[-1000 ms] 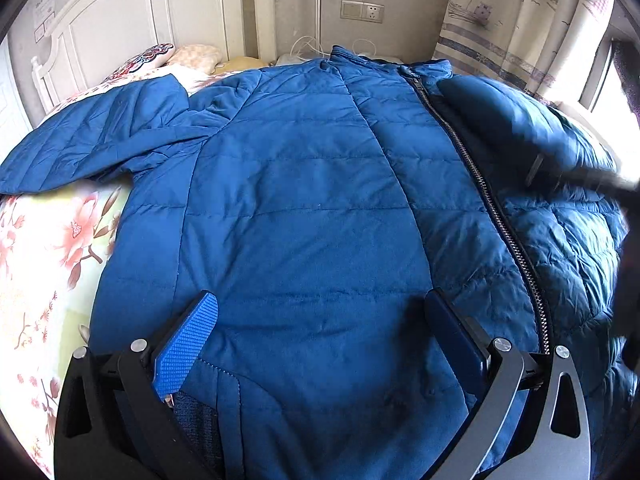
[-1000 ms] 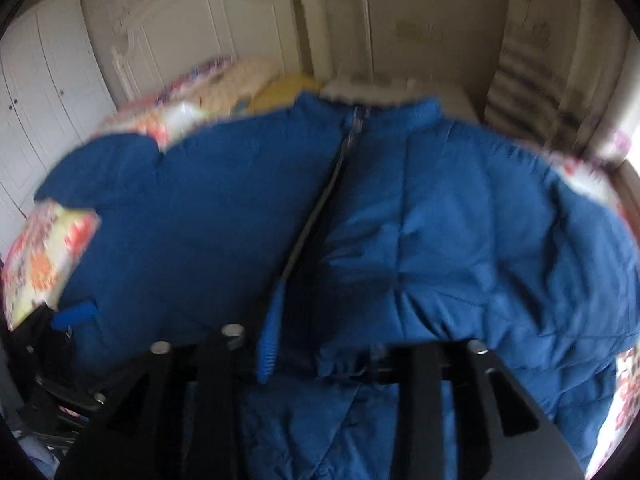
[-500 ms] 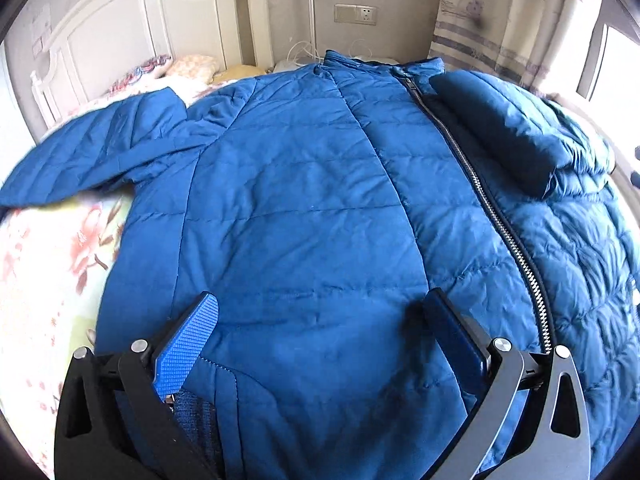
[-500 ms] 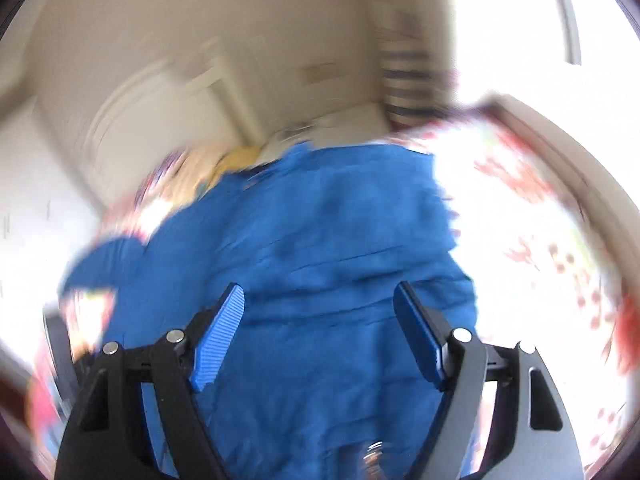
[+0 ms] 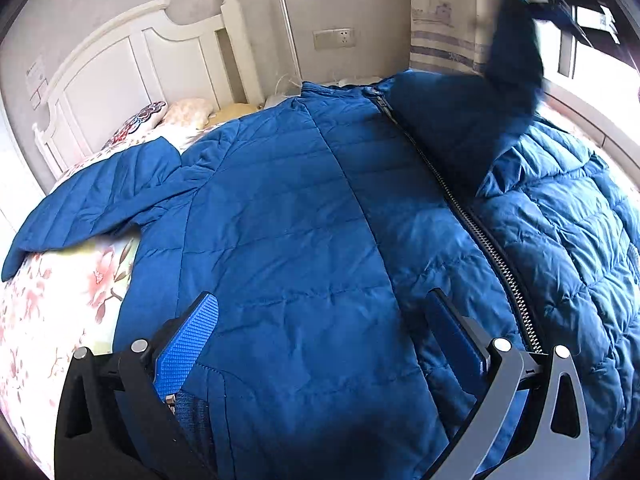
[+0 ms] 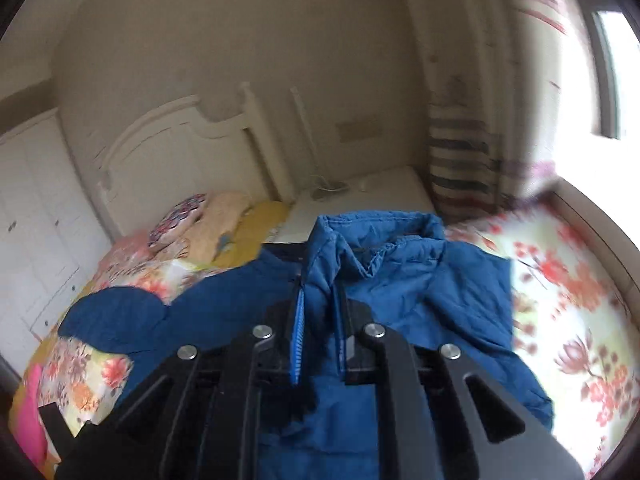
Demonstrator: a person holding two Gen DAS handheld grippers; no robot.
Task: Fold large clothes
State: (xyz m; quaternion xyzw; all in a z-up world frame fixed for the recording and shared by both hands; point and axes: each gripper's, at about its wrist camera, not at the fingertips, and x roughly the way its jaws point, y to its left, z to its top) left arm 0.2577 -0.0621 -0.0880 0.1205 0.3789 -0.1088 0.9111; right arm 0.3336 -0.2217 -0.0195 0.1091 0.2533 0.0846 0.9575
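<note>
A big blue quilted jacket (image 5: 288,216) lies front up on the bed, zipper (image 5: 468,216) closed, left sleeve (image 5: 96,196) spread out to the left. My left gripper (image 5: 320,332) is open, low over the jacket's hem, empty. My right gripper (image 6: 320,320) is shut on the jacket's right sleeve (image 6: 328,264) and holds it lifted; in the left wrist view this sleeve (image 5: 516,64) hangs in the air at the top right over the jacket's right half.
The bed has a floral sheet (image 5: 52,292) and a white headboard (image 5: 132,64) with pillows (image 5: 188,110) at its foot. A nightstand (image 6: 360,200), a striped curtain (image 6: 460,160) and a bright window (image 6: 612,72) stand at the far right.
My right gripper was open half a second ago; now it is shut on the right sleeve and has raised it off the jacket. The left gripper has hardly moved.
</note>
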